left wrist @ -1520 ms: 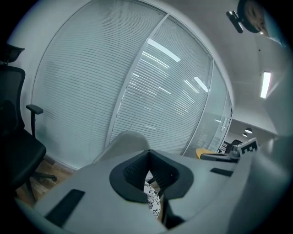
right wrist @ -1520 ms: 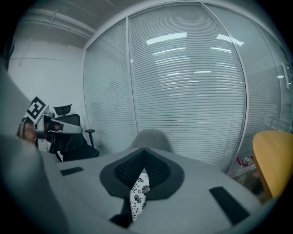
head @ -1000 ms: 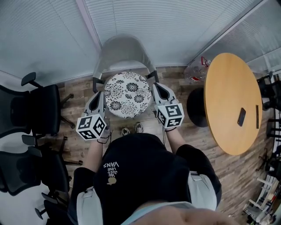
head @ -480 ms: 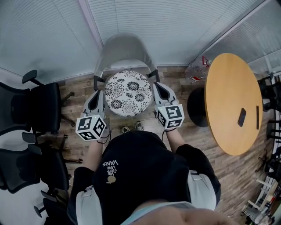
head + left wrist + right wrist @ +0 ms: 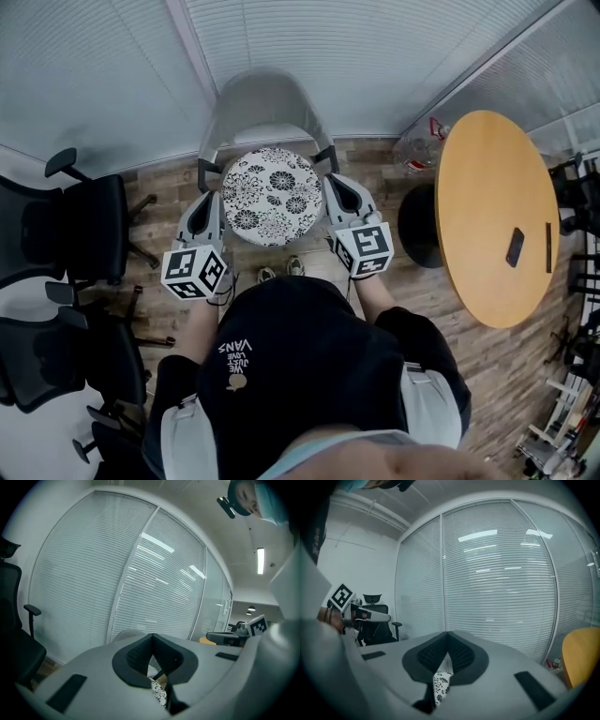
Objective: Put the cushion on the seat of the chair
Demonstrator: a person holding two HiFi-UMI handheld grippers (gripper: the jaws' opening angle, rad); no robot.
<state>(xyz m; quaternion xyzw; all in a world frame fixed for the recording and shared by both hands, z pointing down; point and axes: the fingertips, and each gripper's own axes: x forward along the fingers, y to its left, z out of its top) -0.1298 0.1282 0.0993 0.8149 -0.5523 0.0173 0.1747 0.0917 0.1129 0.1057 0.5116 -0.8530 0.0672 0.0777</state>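
Head view, cushion: round, black-and-white flowered cushion (image 5: 272, 195) lies on the seat of the grey chair (image 5: 267, 103), in front of its curved back.
Head view, left gripper: the left gripper (image 5: 209, 199) lies along the cushion's left rim, pointing forward and slightly down – marker cube nearest the person.
Head view, right gripper: the right gripper (image 5: 336, 187) mirrors it on the right rim.
Head view, arms: both forearms (image 5: 199, 328) reach forward, roughly parallel, one on each side of the seat.
Left gripper view: jaws drawn together at the tips, flowered fabric (image 5: 159, 694) pinched in the narrow gap below.
Right gripper view: the same – jaws closed, the cushion's edge (image 5: 440, 682) caught between them.
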